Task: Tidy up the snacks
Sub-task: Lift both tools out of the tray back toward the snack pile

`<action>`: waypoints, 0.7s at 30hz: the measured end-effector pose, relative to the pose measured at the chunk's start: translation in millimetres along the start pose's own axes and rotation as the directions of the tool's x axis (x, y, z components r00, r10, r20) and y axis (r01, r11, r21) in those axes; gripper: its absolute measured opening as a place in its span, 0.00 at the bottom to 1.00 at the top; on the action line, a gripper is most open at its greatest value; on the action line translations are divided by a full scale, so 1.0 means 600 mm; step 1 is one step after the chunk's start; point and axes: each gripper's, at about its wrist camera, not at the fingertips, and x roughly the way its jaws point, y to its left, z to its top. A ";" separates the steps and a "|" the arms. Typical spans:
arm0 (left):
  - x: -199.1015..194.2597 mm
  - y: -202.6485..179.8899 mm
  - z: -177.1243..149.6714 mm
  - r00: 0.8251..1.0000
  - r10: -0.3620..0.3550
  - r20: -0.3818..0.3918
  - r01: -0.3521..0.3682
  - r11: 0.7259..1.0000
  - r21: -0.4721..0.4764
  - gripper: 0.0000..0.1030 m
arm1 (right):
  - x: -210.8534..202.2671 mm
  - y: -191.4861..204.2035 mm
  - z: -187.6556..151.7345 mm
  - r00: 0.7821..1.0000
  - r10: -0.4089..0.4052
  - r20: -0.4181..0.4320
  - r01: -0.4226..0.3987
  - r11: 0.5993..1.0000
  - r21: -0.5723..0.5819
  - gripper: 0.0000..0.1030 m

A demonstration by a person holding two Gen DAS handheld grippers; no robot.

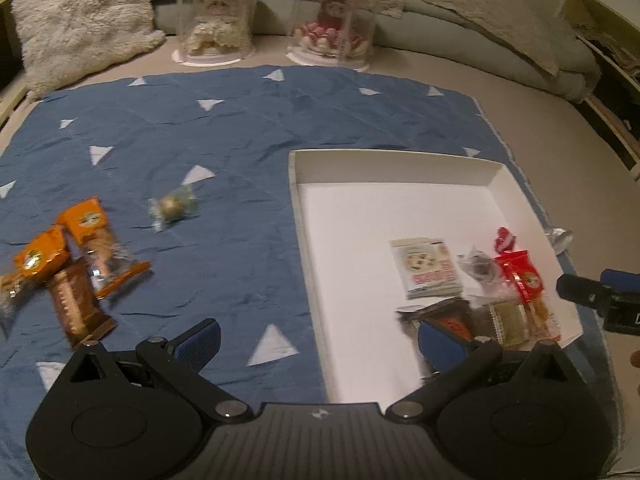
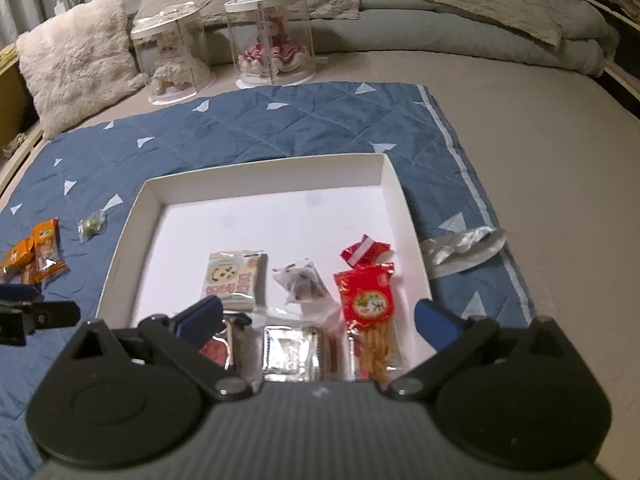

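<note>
A white tray (image 1: 304, 216) lies on a blue quilt and holds several snacks: a cookie packet (image 1: 426, 268), a clear wrapped candy (image 1: 478, 268) and a red packet (image 1: 520, 276). Orange packets (image 1: 86, 240), a brown bar (image 1: 76, 308) and a gold wrapped candy (image 1: 174, 208) lie on the quilt to the left. My left gripper (image 1: 320, 340) is open and empty over the tray's left edge. My right gripper (image 2: 320, 316) is open and empty above the tray's (image 2: 132, 216) near snacks, among them the cookie packet (image 2: 234, 278) and red packet (image 2: 370, 300).
Two clear domed display jars (image 2: 172, 56) (image 2: 272, 36) stand at the back of the quilt (image 2: 280, 120). A fluffy pillow (image 2: 76, 56) lies back left. A silver wrapper (image 2: 464, 250) lies right of the tray. Folded bedding runs along the back.
</note>
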 end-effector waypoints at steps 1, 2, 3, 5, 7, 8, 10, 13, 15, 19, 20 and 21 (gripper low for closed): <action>-0.002 0.009 0.000 1.000 0.005 0.003 -0.005 1.000 -0.008 1.00 | 0.002 0.006 0.002 1.000 0.001 0.000 -0.001 1.000 -0.002 1.00; -0.005 0.018 -0.001 1.000 0.010 0.005 -0.010 1.000 -0.016 1.00 | 0.003 0.011 0.004 1.000 0.002 0.002 -0.002 1.000 -0.005 1.00; -0.008 0.030 -0.002 1.000 0.016 0.008 -0.016 0.999 -0.028 1.00 | 0.005 0.017 0.005 1.000 0.005 0.002 -0.005 1.000 -0.007 1.00; -0.013 0.050 -0.004 1.000 0.029 0.013 -0.028 0.998 -0.048 1.00 | 0.011 0.031 0.007 1.000 0.012 -0.002 -0.012 1.000 -0.009 1.00; -0.018 0.069 -0.006 0.999 0.039 0.017 -0.038 0.997 -0.067 1.00 | 0.018 0.048 0.009 1.000 0.022 -0.008 -0.022 1.000 -0.020 1.00; -0.020 0.079 -0.007 0.999 0.045 0.018 -0.044 0.996 -0.075 1.00 | 0.022 0.056 0.010 1.000 0.027 -0.011 -0.028 0.999 -0.027 1.00; -0.025 0.100 -0.009 0.998 0.061 0.018 -0.059 0.994 -0.089 1.00 | 0.028 0.075 0.012 0.999 0.037 -0.016 -0.037 0.998 -0.041 1.00; -0.031 0.132 -0.014 0.996 0.085 0.019 -0.082 0.991 -0.109 1.00 | 0.035 0.107 0.015 0.999 0.051 -0.017 -0.052 0.997 -0.057 1.00; -0.035 0.154 -0.018 0.995 0.099 0.017 -0.096 0.987 -0.127 1.00 | 0.038 0.127 0.018 0.998 0.066 -0.015 -0.067 0.995 -0.071 1.00; -0.045 0.201 -0.026 0.992 0.127 0.019 -0.122 0.978 -0.170 1.00 | 0.046 0.163 0.020 0.996 0.089 -0.022 -0.091 0.991 -0.100 1.00; -0.047 0.211 -0.029 0.991 0.132 0.019 -0.127 0.975 -0.182 1.00 | 0.048 0.171 0.020 0.995 0.093 -0.024 -0.095 0.990 -0.104 1.00; -0.050 0.223 -0.031 0.990 0.138 0.018 -0.132 0.971 -0.197 1.00 | 0.050 0.180 0.022 0.995 0.098 -0.025 -0.100 0.989 -0.106 1.00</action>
